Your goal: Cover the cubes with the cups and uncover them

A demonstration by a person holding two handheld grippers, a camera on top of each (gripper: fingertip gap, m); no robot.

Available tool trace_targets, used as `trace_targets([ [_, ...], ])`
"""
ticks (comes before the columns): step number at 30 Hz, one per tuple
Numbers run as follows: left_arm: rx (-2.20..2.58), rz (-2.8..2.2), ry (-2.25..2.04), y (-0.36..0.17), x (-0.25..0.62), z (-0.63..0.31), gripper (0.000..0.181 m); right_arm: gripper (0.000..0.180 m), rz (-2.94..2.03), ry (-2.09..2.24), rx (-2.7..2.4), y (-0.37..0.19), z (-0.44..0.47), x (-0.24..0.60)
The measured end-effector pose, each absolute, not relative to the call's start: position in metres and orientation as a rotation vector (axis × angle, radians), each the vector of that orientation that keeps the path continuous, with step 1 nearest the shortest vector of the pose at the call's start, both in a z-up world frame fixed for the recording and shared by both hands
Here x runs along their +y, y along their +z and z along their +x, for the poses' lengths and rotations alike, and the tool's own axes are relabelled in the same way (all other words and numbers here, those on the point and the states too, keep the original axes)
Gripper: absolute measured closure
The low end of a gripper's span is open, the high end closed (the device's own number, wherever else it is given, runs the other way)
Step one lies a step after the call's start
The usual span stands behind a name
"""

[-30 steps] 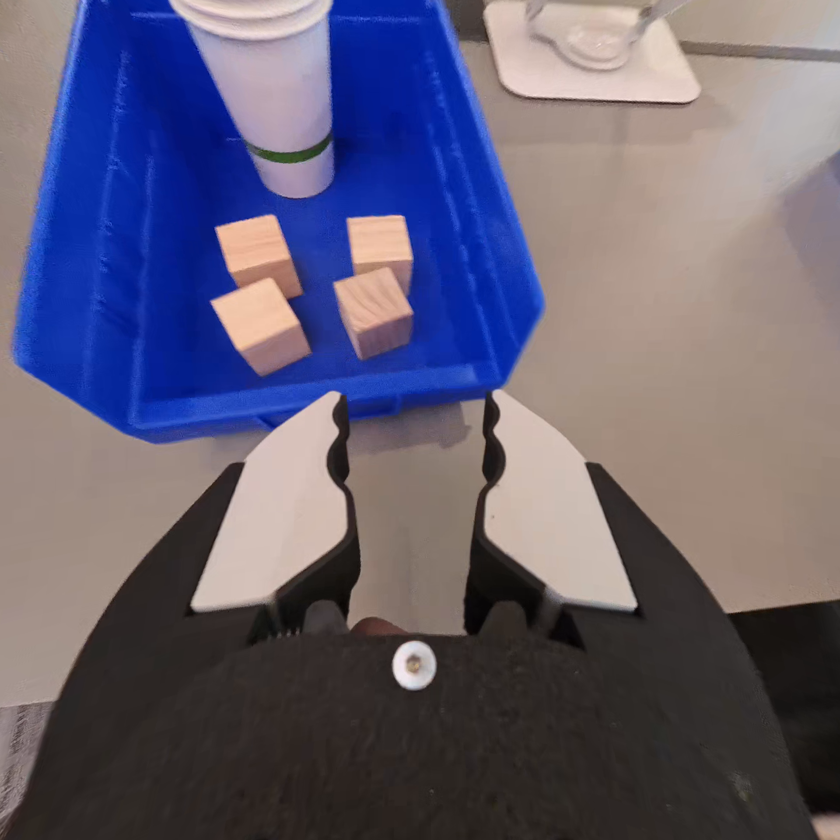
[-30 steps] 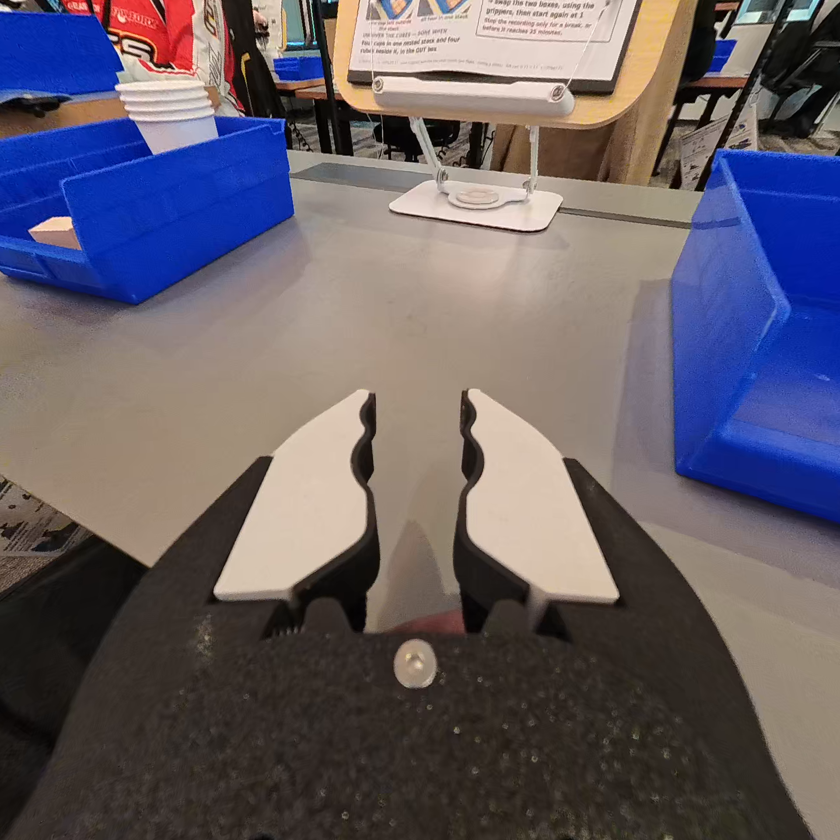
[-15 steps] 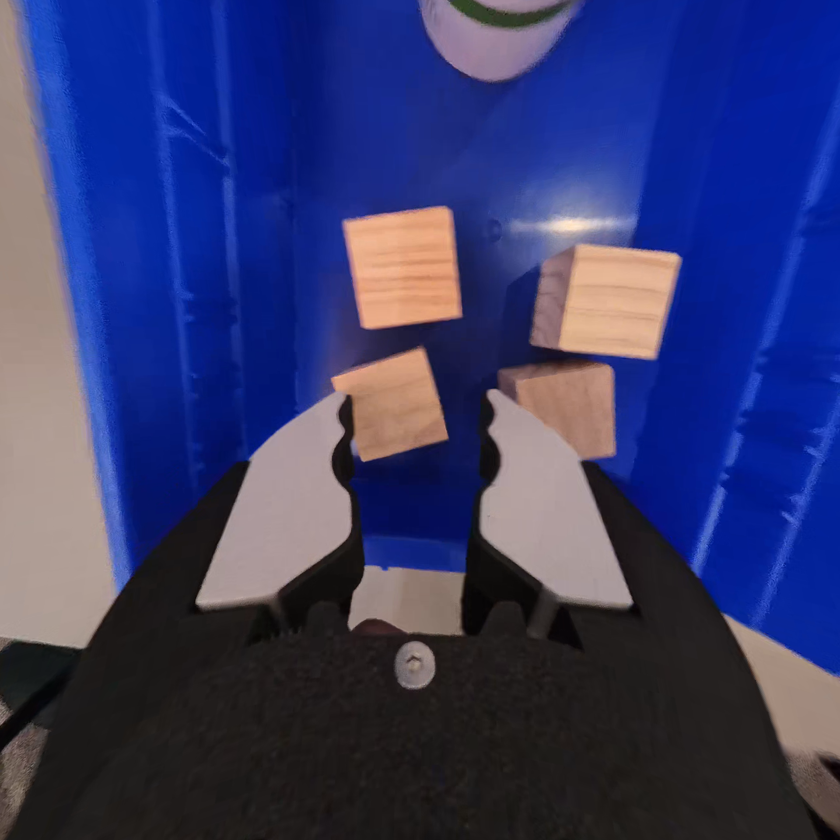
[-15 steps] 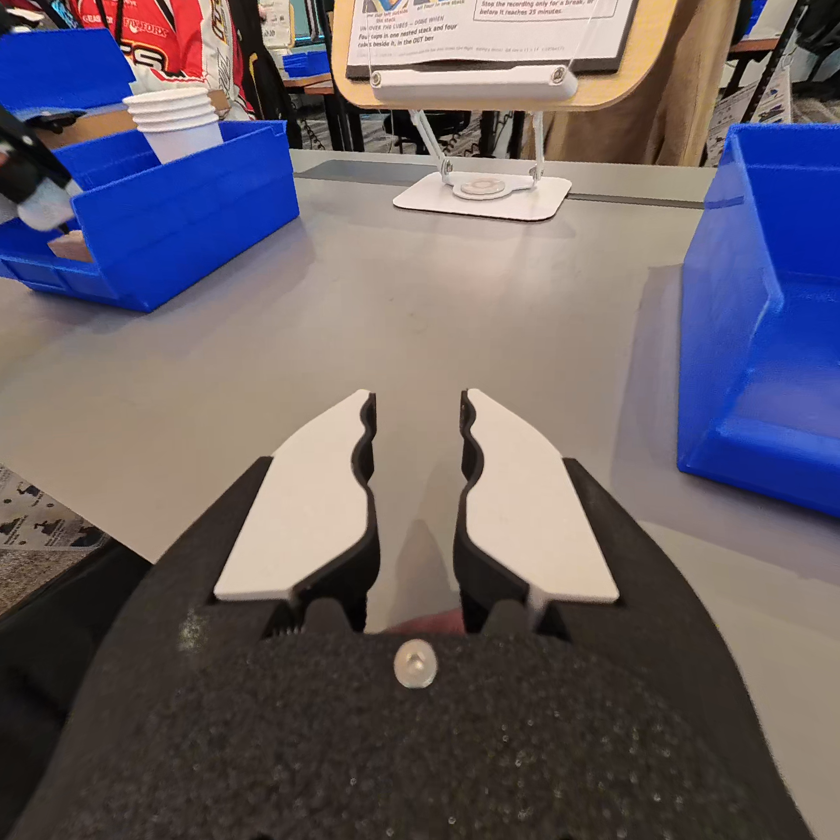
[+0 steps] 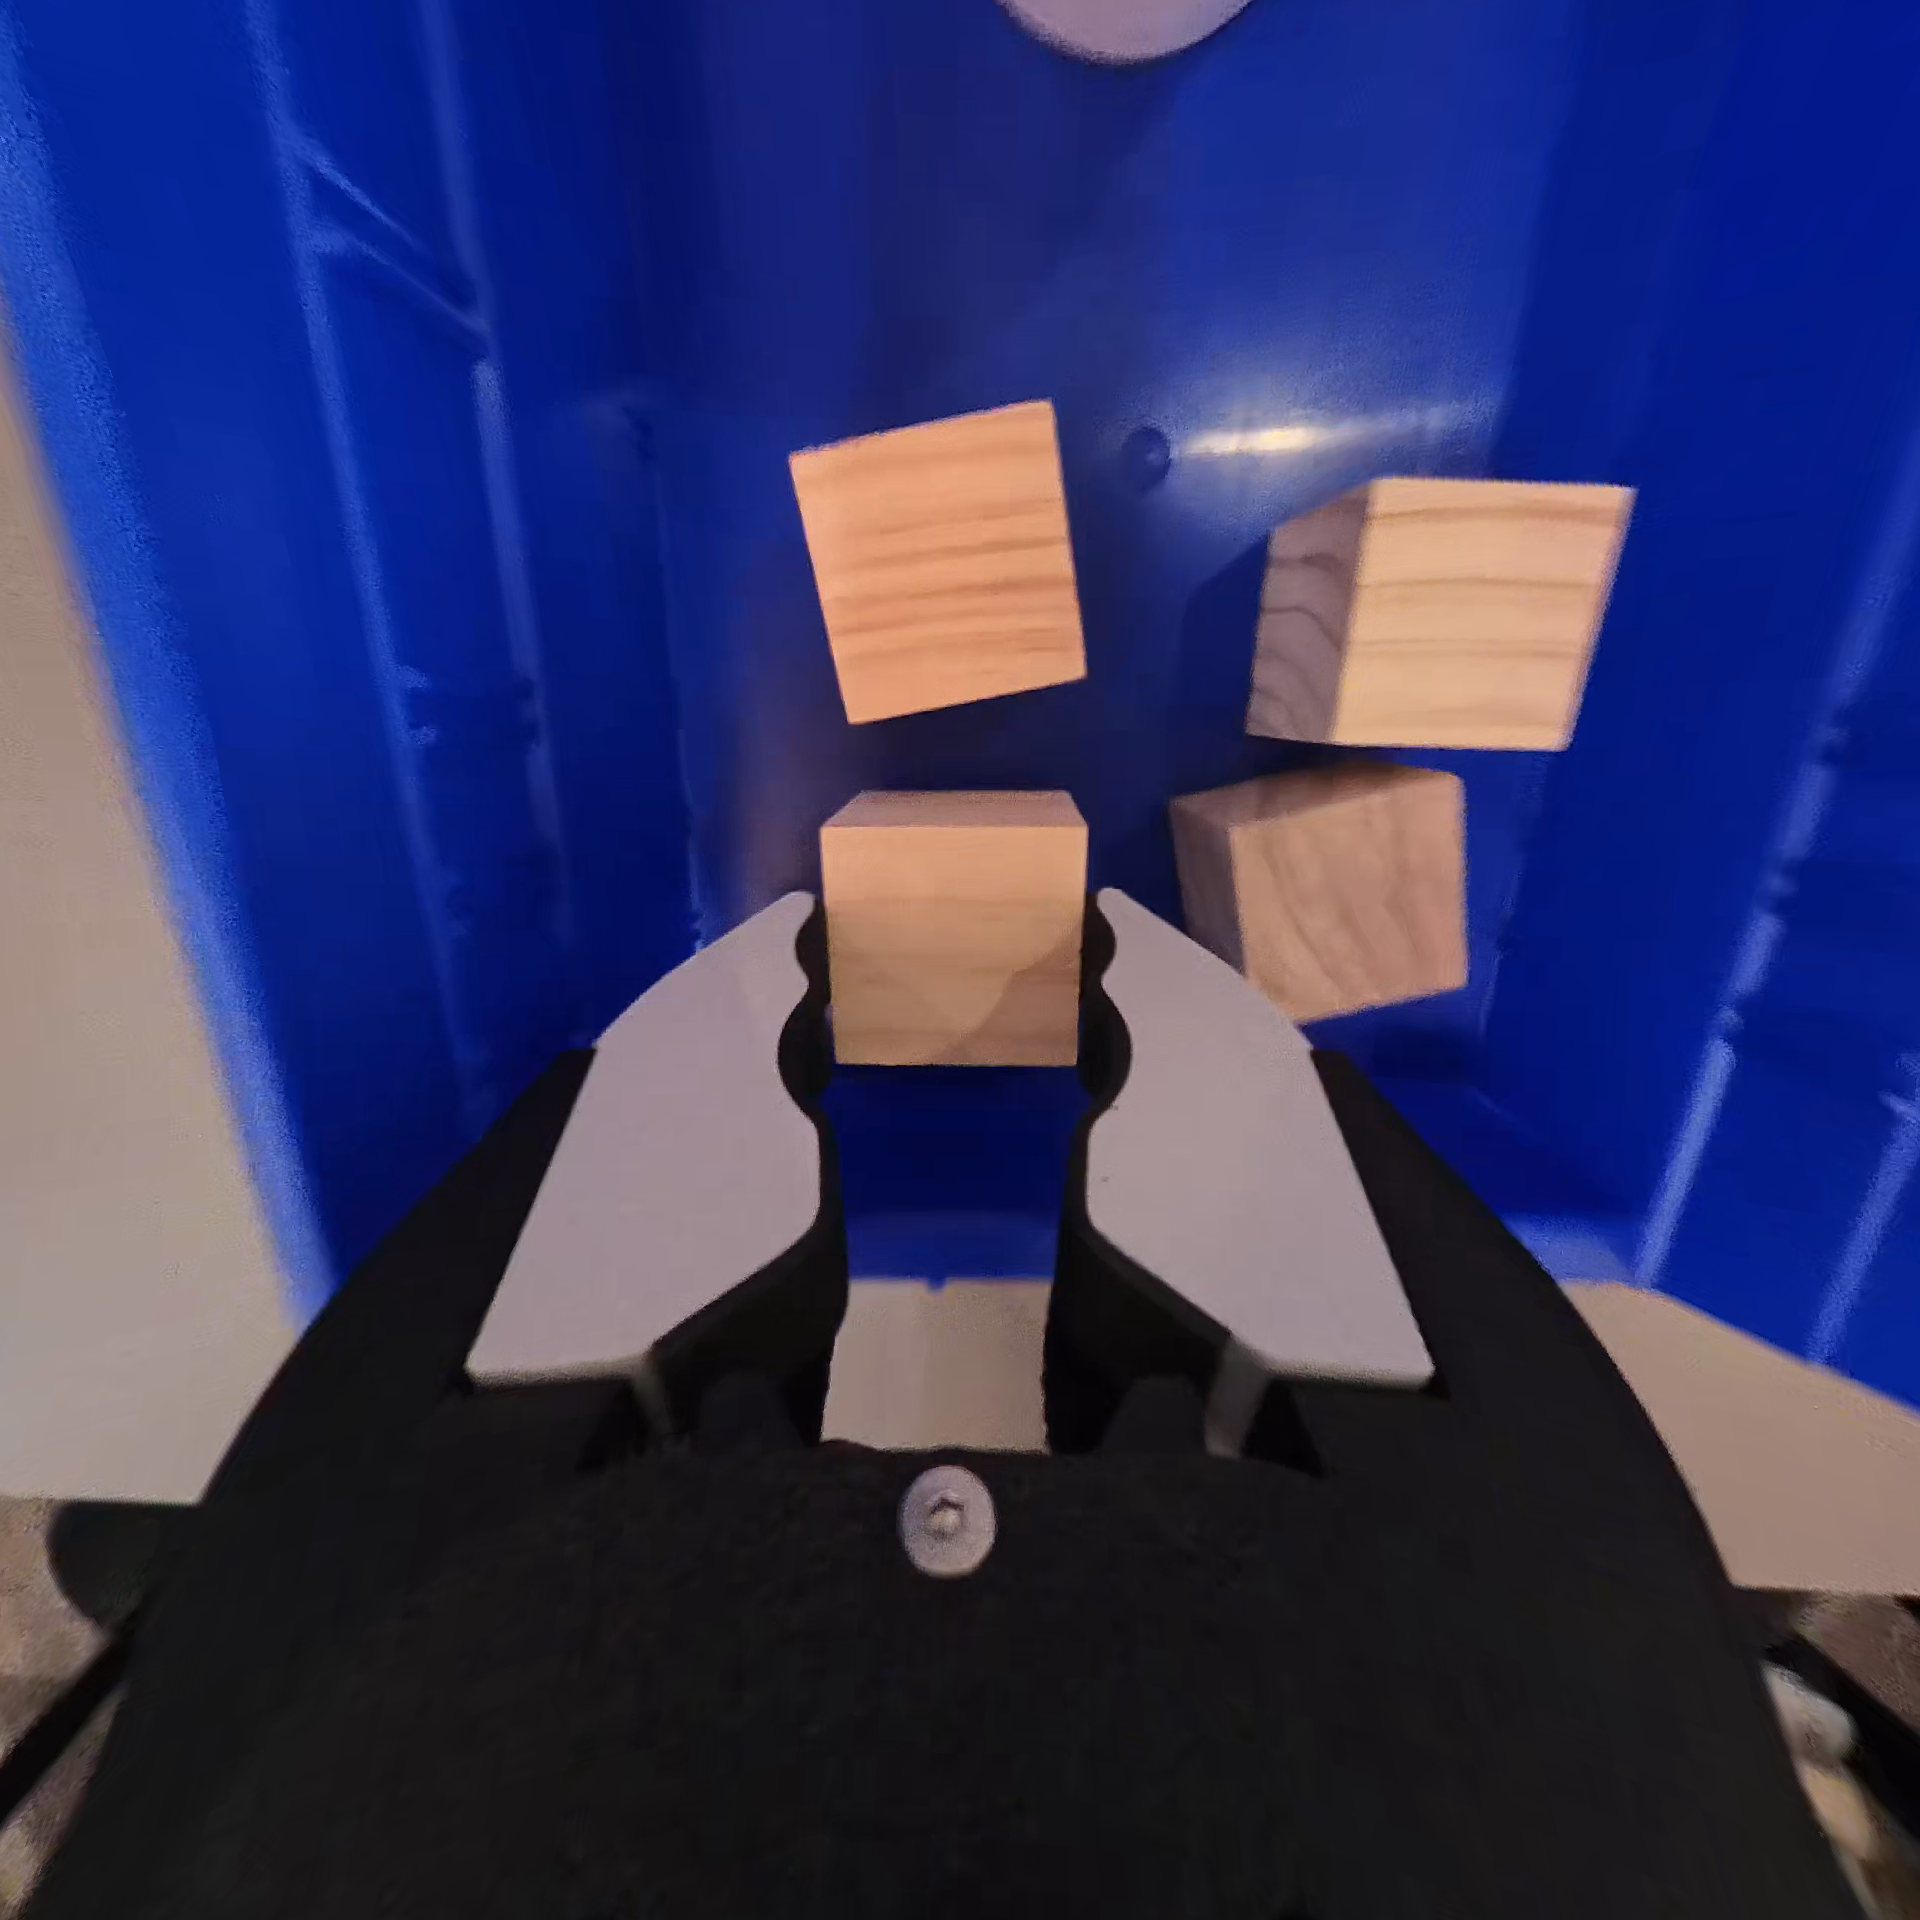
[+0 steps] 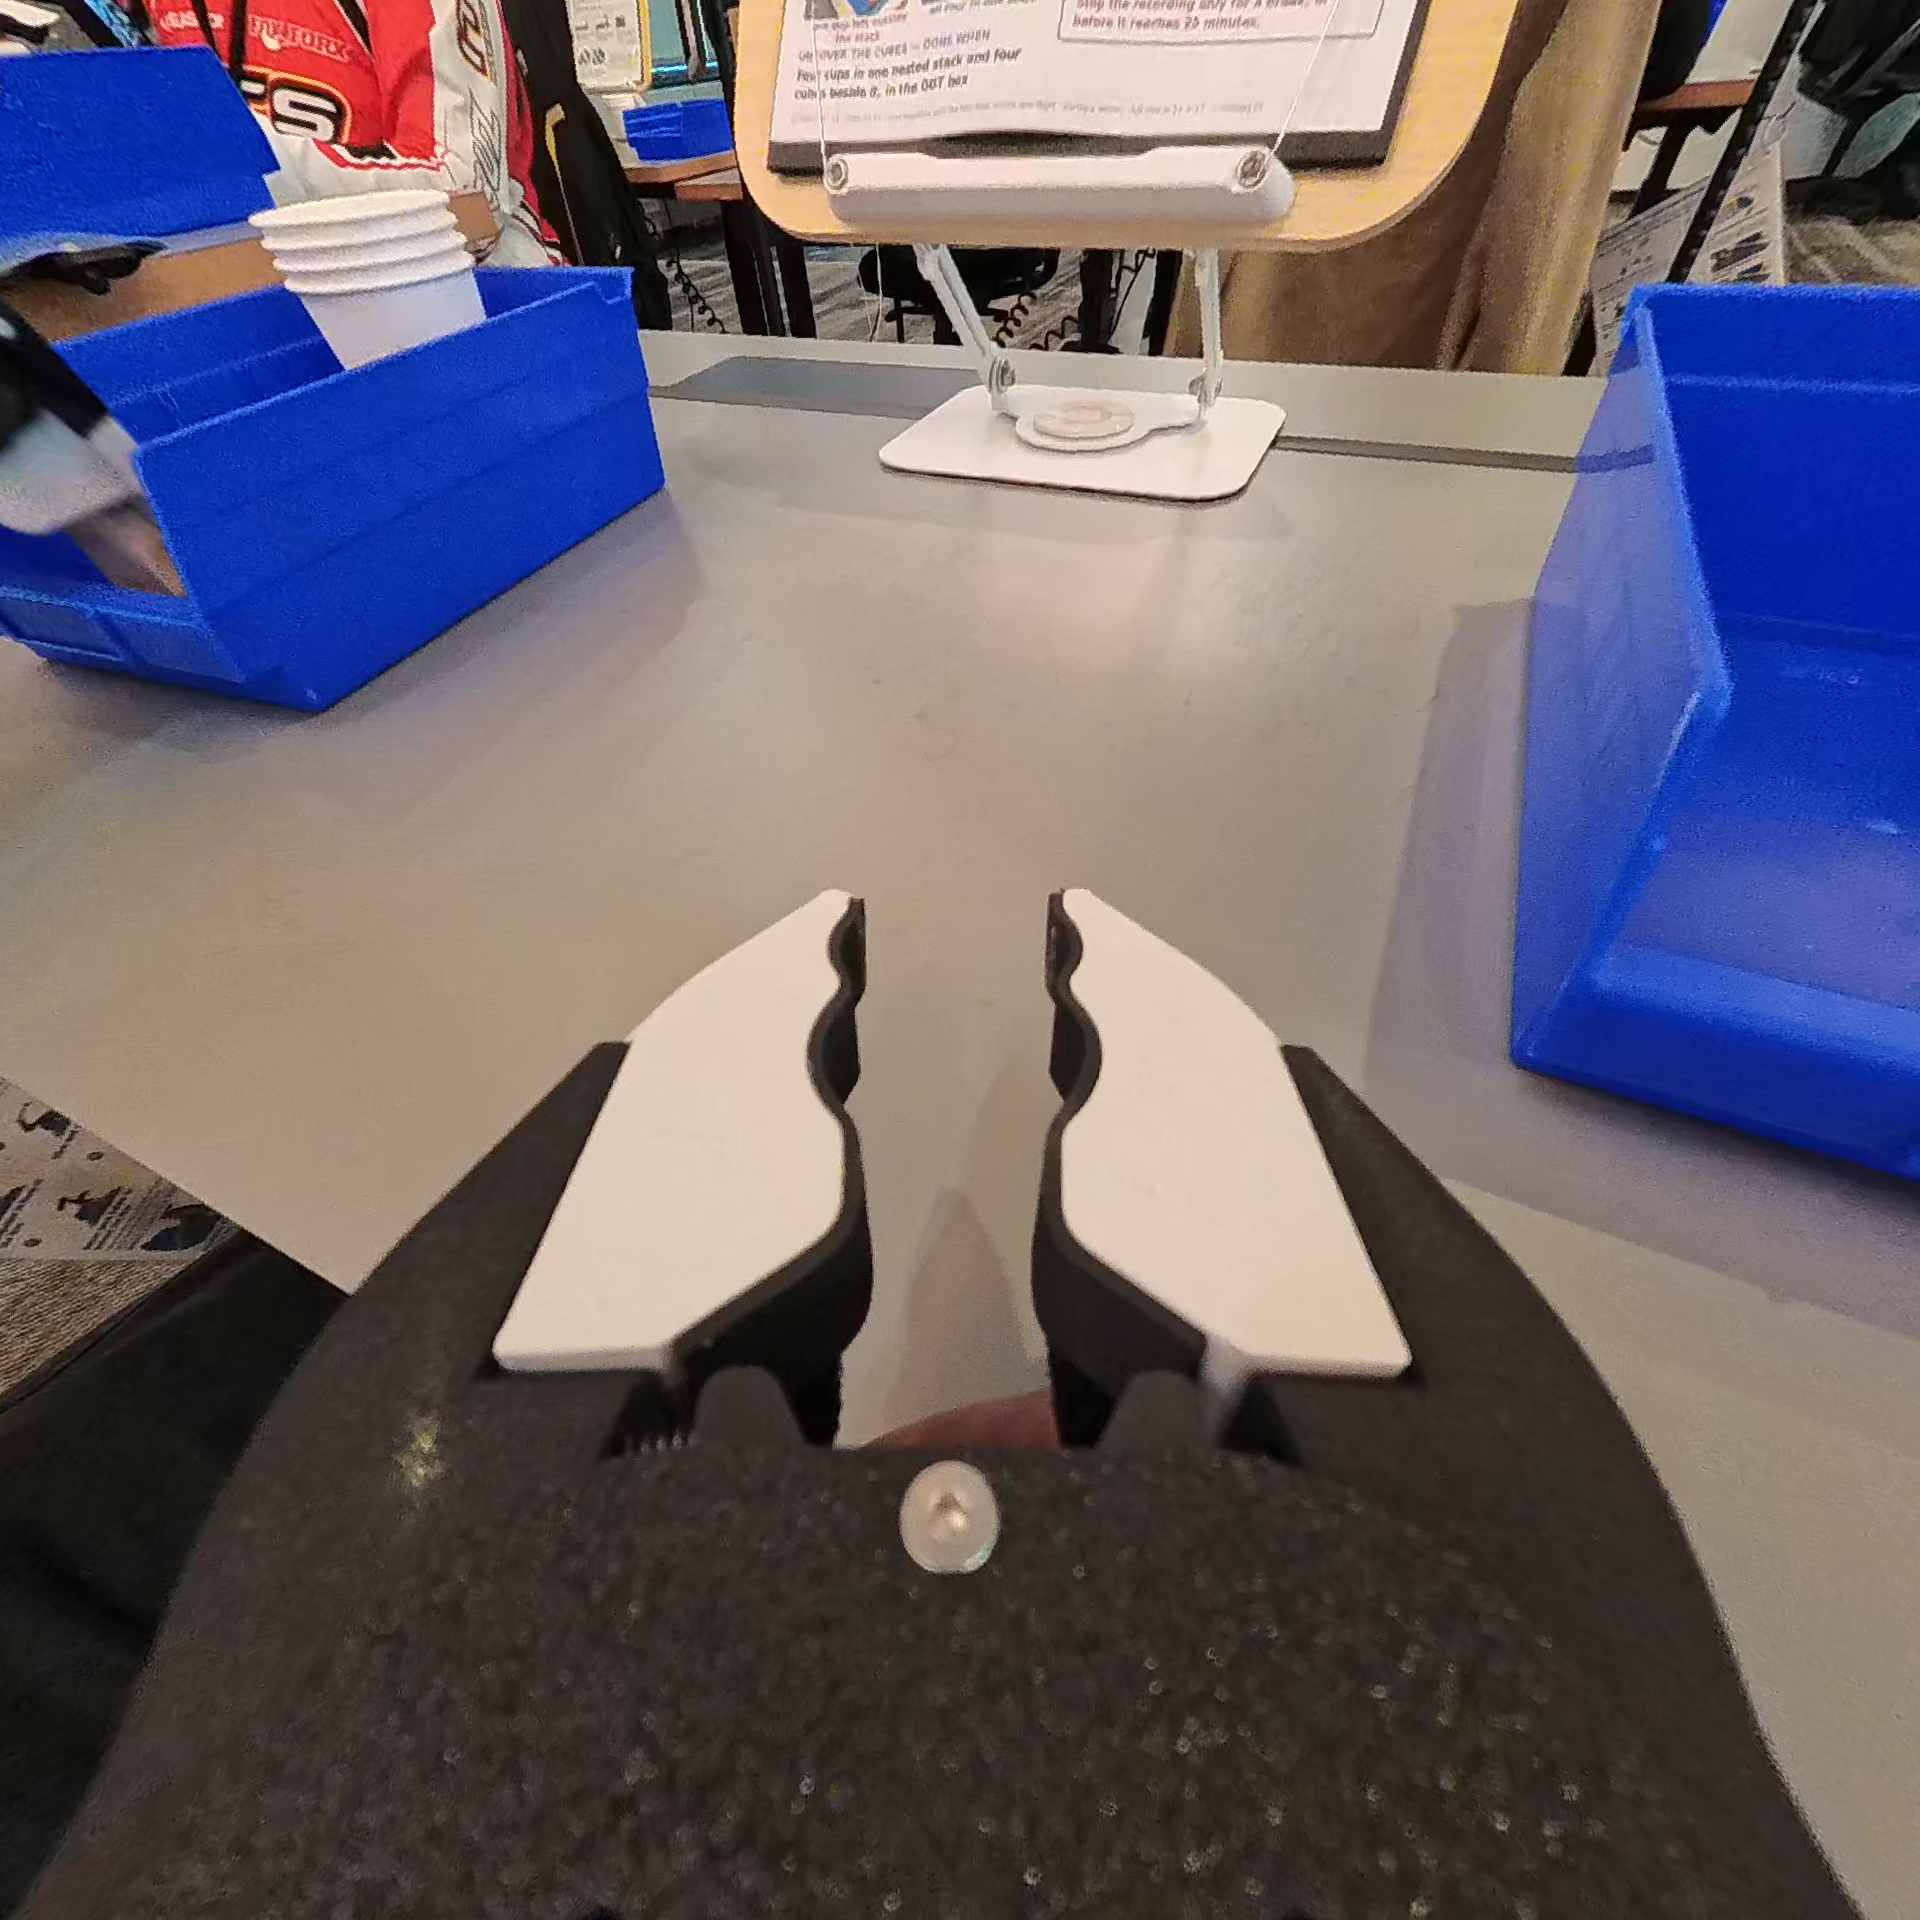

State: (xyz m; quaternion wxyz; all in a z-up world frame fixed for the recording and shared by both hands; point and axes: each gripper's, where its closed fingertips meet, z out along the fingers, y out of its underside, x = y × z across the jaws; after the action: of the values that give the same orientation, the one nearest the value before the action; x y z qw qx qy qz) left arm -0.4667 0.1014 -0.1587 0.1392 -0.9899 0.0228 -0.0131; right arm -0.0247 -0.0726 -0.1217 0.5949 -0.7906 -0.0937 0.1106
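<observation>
Several wooden cubes lie in a blue bin. My left gripper reaches into the bin, and its fingertips press both sides of the nearest cube. Three other cubes lie just beyond and to the right. The base of a white cup stack shows at the top edge. In the right wrist view the cup stack stands in that bin. My right gripper is open and empty above the grey table, far from the bin.
A second blue bin stands at the right of the table. A white stand holding a sign board is at the back centre. A person in a red top is behind the left bin. The table's front edge is at lower left.
My left gripper moved from outside the bin's front wall down into it and closed on the nearest cube, which now sits square between the fingers. The right gripper barely moved.
</observation>
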Motion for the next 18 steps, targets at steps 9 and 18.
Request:
trace_targets([
  [9,0.79,-2.426,-0.21,-0.033,0.075,-0.323,0.136,0.149,-1.817,0.277,-0.202,-0.112,-0.017,-0.07],
  [18,0.775,-2.641,-0.01,-0.137,0.091,-0.237,0.135,0.149,-1.832,0.237,-0.245,-0.117,-0.023,-0.071],
])
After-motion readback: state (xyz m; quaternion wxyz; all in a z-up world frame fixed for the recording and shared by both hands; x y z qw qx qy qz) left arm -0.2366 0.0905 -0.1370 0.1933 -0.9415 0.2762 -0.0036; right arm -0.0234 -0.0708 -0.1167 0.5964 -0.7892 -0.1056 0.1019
